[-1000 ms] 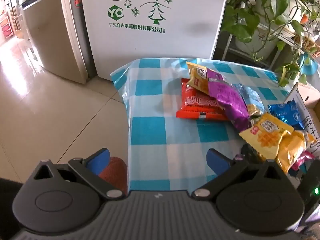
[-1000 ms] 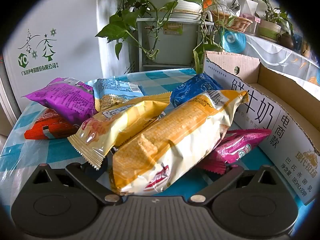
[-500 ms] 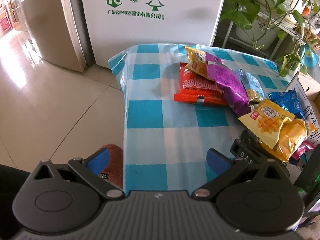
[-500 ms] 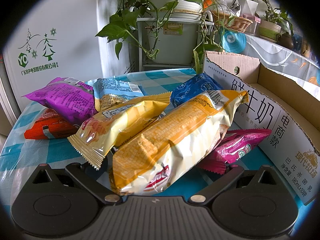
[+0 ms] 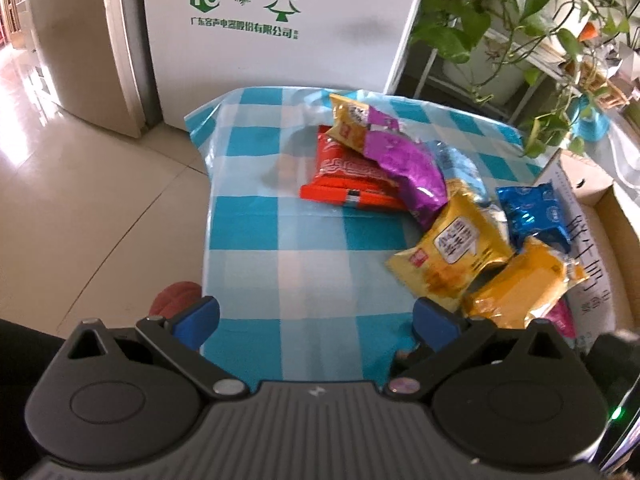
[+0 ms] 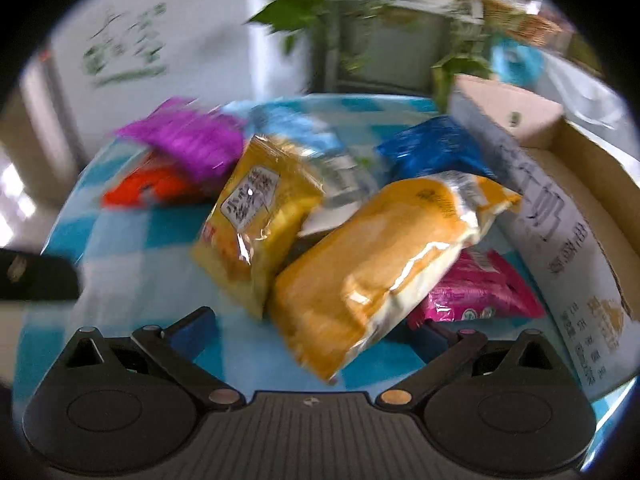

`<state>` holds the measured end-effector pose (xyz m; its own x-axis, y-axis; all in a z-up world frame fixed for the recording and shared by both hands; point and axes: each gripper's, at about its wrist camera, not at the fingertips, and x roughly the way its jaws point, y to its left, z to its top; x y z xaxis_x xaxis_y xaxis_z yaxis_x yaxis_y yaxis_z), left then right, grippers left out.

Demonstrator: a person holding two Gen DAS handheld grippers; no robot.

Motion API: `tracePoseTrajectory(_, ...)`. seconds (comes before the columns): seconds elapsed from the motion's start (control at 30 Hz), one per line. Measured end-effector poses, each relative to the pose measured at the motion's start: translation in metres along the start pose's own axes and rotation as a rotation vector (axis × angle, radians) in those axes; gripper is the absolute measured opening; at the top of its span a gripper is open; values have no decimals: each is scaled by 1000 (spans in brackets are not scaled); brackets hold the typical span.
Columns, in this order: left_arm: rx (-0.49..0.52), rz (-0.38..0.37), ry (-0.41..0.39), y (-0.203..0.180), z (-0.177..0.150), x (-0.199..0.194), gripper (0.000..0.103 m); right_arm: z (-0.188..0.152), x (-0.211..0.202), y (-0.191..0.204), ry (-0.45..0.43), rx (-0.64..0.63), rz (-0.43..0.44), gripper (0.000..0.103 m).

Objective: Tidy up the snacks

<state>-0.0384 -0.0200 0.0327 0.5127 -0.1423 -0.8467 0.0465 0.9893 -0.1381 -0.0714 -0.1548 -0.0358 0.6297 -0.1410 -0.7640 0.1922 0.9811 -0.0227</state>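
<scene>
Snack pile sits on right half of the blue-and-white checked tablecloth (image 5: 256, 240). Flat red packet (image 5: 348, 184) farthest left, shiny purple packet (image 5: 404, 168) overlapping its right end. Yellow labelled packet (image 6: 256, 216) nearer, centre; big orange-yellow cake packet (image 6: 380, 272) right of it, lying over the pink packet (image 6: 480, 292). Dark blue foil packet (image 6: 432, 148) behind. Open cardboard box (image 6: 560, 216) along the right edge, touching the pile.

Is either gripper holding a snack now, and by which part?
No. The left gripper and right gripper are both open; the orange packet lies unclamped.
</scene>
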Motion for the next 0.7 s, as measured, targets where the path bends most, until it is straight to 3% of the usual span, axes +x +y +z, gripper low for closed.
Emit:
tracePoseTrajectory(0.27,-3,-13,-8,1,-3,-5,102,-9,-18,6,95,-46,30,103)
tracePoseTrajectory(0.43,1,-15,-10,3,-6,-7,102,-12,-28,9,105,-70,13,103)
tracePoseTrajectory(0.7,8,-44,-3,0,-8,-8,102,-11,-42,-1,92,18,1,103)
